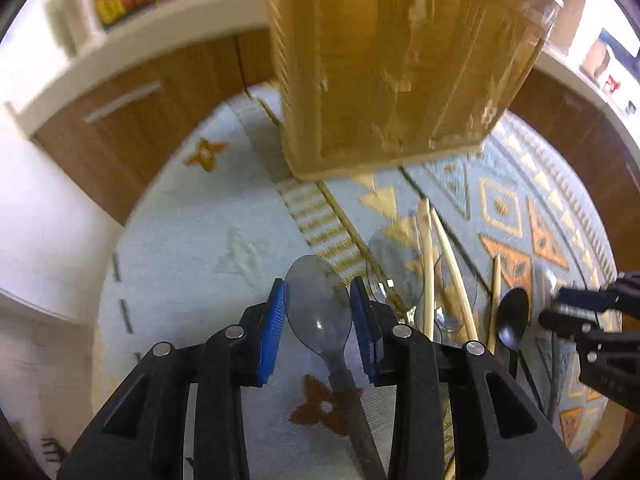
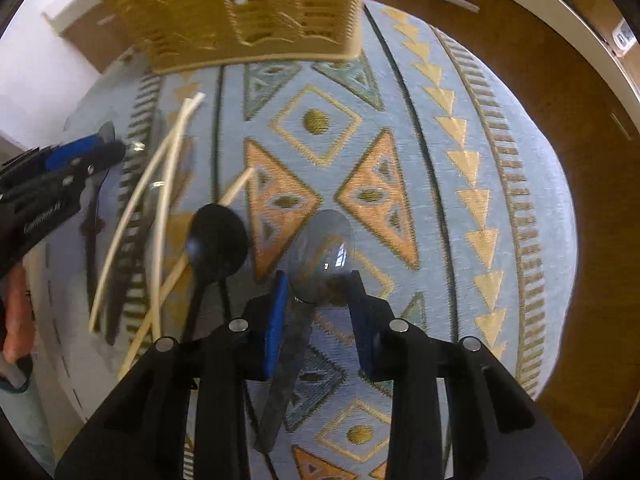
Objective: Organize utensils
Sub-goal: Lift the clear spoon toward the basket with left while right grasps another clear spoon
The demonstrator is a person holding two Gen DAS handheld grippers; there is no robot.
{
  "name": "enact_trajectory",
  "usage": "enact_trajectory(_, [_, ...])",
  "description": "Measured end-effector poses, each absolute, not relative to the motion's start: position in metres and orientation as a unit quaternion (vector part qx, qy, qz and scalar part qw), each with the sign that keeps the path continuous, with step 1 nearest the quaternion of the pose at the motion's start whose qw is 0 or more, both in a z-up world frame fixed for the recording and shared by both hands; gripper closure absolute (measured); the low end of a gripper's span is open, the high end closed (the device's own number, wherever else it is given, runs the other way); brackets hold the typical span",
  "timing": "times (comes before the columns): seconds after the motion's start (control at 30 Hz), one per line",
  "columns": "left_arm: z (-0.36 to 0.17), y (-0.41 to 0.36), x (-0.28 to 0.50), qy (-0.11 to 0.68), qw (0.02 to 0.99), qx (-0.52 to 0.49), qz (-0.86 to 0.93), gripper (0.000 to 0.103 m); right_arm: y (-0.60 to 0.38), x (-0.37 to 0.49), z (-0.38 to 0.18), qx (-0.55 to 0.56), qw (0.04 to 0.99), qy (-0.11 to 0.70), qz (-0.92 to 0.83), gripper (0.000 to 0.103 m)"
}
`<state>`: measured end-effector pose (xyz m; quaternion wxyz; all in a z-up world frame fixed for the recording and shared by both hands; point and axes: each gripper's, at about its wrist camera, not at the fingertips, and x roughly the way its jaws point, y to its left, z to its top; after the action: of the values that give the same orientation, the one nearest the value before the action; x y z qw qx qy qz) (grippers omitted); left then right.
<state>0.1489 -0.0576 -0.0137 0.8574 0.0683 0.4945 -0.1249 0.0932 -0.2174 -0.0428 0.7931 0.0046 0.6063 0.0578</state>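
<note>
While each gripper is straddling a translucent spoon, the left gripper [image 1: 318, 304] and right gripper [image 2: 318, 292] are gaping apart, unclamped. Next, closing on spoons [image 1: 320, 300] [image 2: 322, 256] low in frame, then carrying toward the basket [image 2: 240, 12] at top.

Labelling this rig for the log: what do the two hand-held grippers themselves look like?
Both match: the left hand-held gripper and right hand-held gripper have black plastic linkage arms with triangular cut-outs, round silver pivot pins, and ribbed blue pads on the fingers. The right wrist view shows white lettering on the left one's body, too blurred to read. No cables show.
</note>
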Motion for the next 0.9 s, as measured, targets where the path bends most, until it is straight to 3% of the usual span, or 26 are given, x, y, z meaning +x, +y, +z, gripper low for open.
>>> enact_trajectory(0.33, [0.036, -0.045, 0.099, 0.361, 0.915, 0.037, -0.175, 0.073, -0.231, 0.04, -0.002, 0.056, 0.868, 0.479, 0.122, 0.076])
enact_trajectory(0.57, [0.082, -0.035, 0.07, 0.275, 0.944, -0.012, -0.183, 0.073, -0.262, 0.021, 0.045, 0.151, 0.887, 0.37, 0.232, 0.076])
enact_trajectory(0.6, [0.09, -0.033, 0.07, 0.264, 0.946, -0.021, -0.185, 0.073, -0.26, 0.022, 0.056, 0.154, 0.892, 0.352, 0.237, 0.077])
enact_trajectory(0.67, [0.112, -0.03, 0.07, 0.239, 0.951, -0.04, -0.19, 0.073, -0.263, 0.02, 0.076, 0.149, 0.903, 0.327, 0.235, 0.088])
enact_trajectory(0.73, [0.128, -0.029, 0.073, 0.222, 0.953, -0.055, -0.198, 0.073, -0.264, 0.024, 0.088, 0.137, 0.916, 0.299, 0.227, 0.088])
enact_trajectory(0.9, [0.145, -0.024, 0.076, 0.209, 0.954, -0.069, -0.203, 0.073, -0.264, 0.035, 0.096, 0.121, 0.917, 0.311, 0.22, 0.088])
